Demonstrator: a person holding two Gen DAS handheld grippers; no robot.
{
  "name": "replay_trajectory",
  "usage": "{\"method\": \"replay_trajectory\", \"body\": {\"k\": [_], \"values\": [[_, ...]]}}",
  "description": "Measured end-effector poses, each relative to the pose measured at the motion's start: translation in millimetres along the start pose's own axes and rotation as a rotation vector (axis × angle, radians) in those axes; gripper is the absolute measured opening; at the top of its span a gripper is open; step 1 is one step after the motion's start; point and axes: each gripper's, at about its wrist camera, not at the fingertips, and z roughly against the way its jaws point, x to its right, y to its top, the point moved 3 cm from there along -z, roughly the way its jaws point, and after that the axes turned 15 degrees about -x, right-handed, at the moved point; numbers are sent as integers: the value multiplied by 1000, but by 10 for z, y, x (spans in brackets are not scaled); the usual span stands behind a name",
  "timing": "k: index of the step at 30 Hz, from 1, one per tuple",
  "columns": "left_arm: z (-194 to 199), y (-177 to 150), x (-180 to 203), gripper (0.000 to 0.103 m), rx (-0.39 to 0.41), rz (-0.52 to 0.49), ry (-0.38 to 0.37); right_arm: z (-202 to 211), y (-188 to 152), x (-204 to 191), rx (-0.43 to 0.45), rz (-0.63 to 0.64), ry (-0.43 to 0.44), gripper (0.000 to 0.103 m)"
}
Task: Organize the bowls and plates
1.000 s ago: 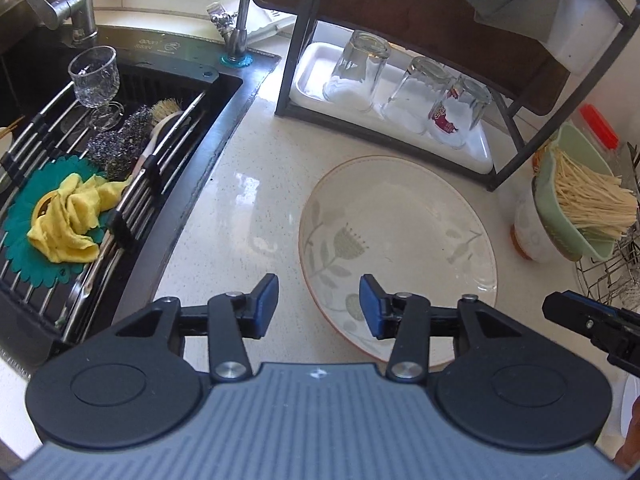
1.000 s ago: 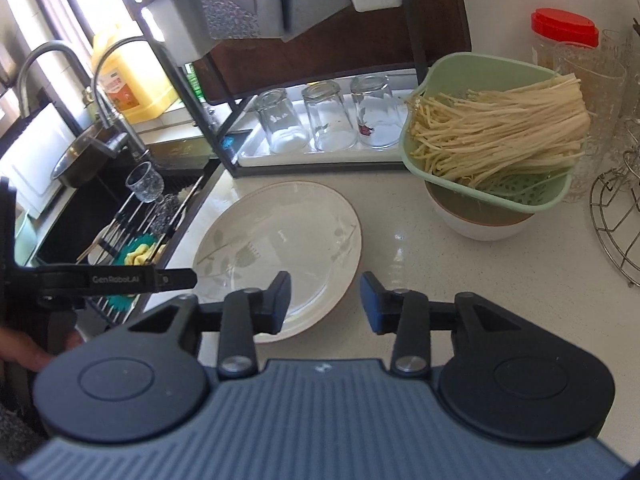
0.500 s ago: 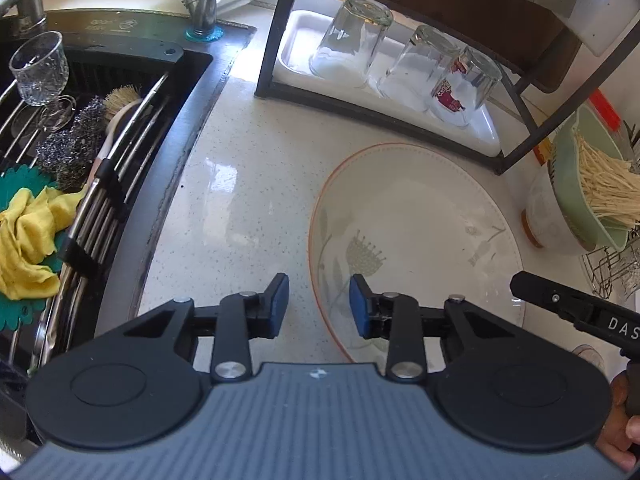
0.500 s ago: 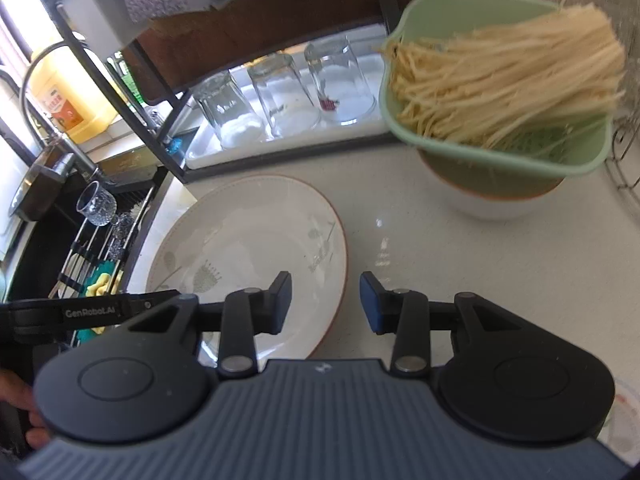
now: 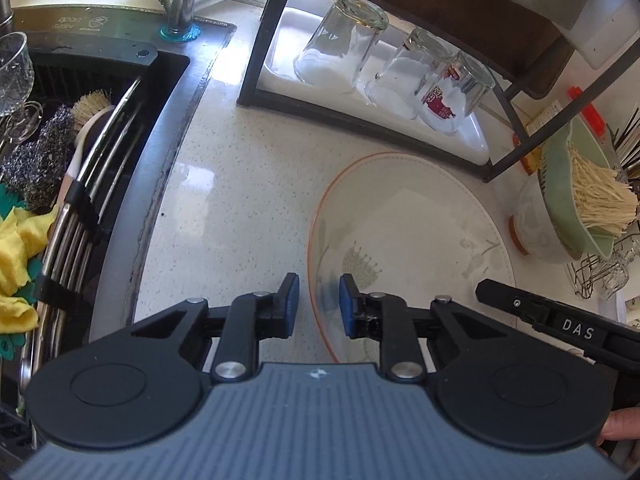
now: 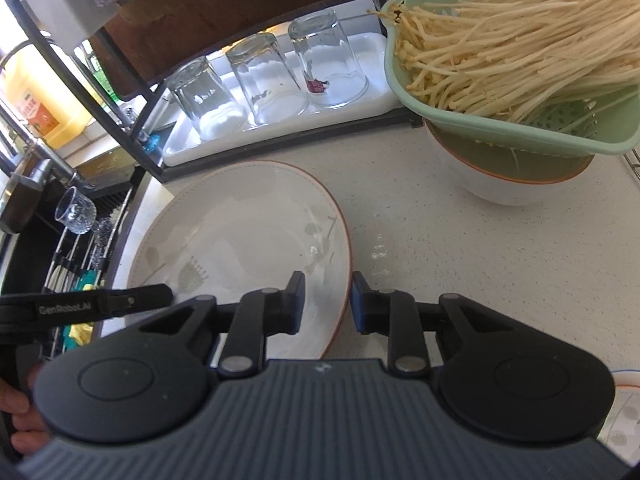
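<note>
Both grippers are straddling opposite rims of the plate (image 5: 408, 240) lying flat on the worktop (image 5: 240, 184) — the left gripper (image 5: 319, 305) and right gripper (image 6: 327, 302) jaws have just been closing (pads not yet pressing) — presumably to lift it level.

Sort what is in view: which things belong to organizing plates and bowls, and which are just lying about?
Job:
large plate
white bowl under the green strainer
left claw
right claw

Lying about:
upturned glasses
stemmed glass
yellow cloth
steel scourers
</note>
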Motion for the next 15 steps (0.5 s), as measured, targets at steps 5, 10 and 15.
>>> {"method": "replay_trajectory", "body": {"k": [5,10,15], "values": [[-37,62,56,26,21,-83,62,-56,20,1,-18,10,53,24],[-64,144,-19,26,11,-76,32,-97,-4,-61,-26,24,46,24],[-42,129,-39,26,2,-118,41,-84,-30,-57,-41,15,86,25]]}}
